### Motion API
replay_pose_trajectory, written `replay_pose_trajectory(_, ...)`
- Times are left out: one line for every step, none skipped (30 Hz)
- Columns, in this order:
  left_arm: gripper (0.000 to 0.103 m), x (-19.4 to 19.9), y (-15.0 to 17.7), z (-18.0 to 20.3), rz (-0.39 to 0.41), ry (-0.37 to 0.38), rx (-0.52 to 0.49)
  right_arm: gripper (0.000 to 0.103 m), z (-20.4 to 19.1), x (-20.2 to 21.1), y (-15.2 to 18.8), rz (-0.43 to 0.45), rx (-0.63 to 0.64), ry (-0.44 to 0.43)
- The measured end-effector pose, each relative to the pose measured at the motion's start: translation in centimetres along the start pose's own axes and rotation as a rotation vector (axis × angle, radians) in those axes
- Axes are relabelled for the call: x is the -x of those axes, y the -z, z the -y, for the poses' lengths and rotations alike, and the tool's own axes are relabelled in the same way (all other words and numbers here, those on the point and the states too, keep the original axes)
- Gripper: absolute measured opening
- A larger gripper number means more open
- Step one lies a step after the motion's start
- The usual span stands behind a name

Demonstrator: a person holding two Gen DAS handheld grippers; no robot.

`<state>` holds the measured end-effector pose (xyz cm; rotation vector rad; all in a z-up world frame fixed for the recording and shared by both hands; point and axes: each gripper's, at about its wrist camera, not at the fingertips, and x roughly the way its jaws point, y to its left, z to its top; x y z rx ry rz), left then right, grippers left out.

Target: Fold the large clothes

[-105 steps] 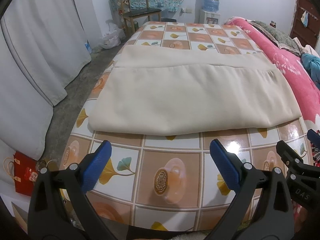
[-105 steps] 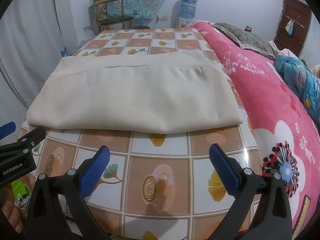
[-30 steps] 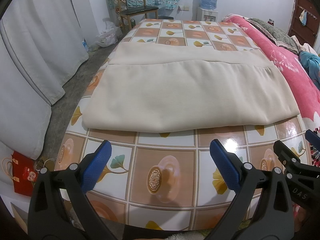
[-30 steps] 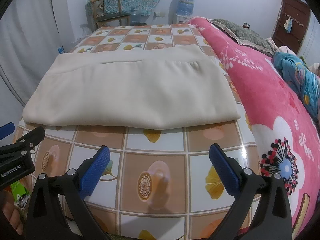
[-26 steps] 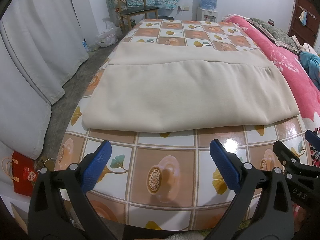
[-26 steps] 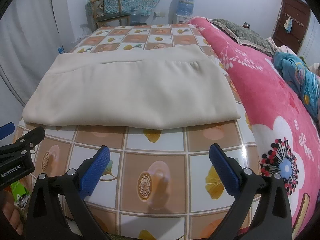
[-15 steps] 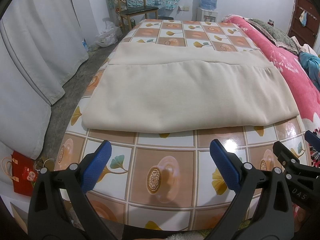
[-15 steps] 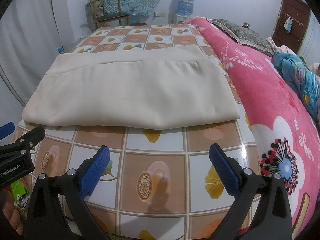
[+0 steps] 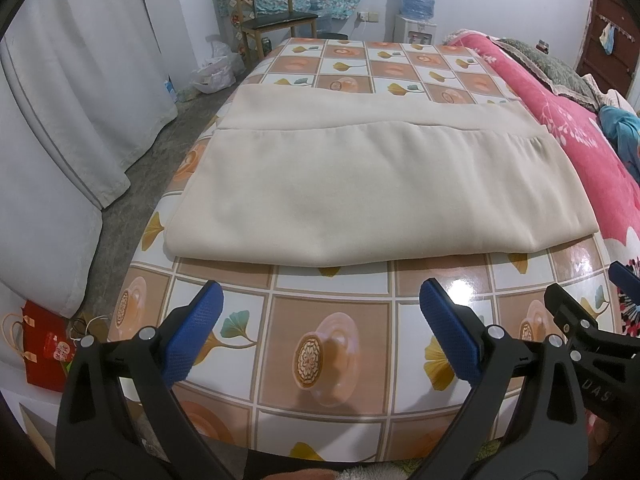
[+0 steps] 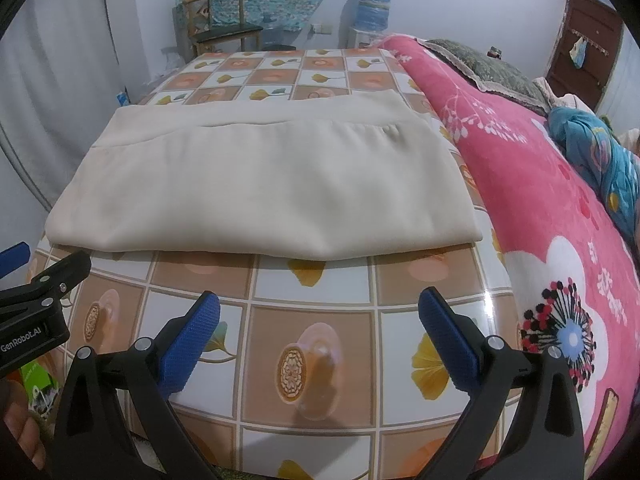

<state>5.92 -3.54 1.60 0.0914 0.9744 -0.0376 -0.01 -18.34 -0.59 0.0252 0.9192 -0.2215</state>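
Currently: folded cloth on table, both grippers empty

Cloth [image 9: 376, 188]: beige, large, folded into a flat rectangle of layers, the upper layer ending short of the far edge. Lies across the middle of the table [image 9: 332, 344], its near fold well clear of both grippers.

Table: tiled-pattern cover in orange and white with leaf motifs.

Left gripper [image 9: 320, 328]: jaws spread wide, blue pads [image 9: 194, 338] hovering over the table's near edge, nothing between them.

Right gripper [image 10: 320, 328]: jaws likewise wide apart, empty, beside the left one at the near edge.

Blanket [image 10: 552, 208]: pink, flowered, along the table's right side.

Chair [image 9: 272, 28]: wooden, against the far wall.

Water dispenser [image 9: 416, 8]: beyond the table's far end.

Curtain [image 9: 68, 92]: white, at left.
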Motion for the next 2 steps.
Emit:
replay_pose_trajectory(0.095, 0.00, 0.00, -0.09, 0.000, 0.000, 0.001, 0.097, 0.08, 0.02, 0.00, 0.000, 0.000, 0.000)
replay_pose_trajectory(0.095, -0.02, 0.00, -0.25, 0.001, 0.001, 0.000, 0.097, 0.08, 0.02, -0.03, 0.000, 0.002, -0.001)
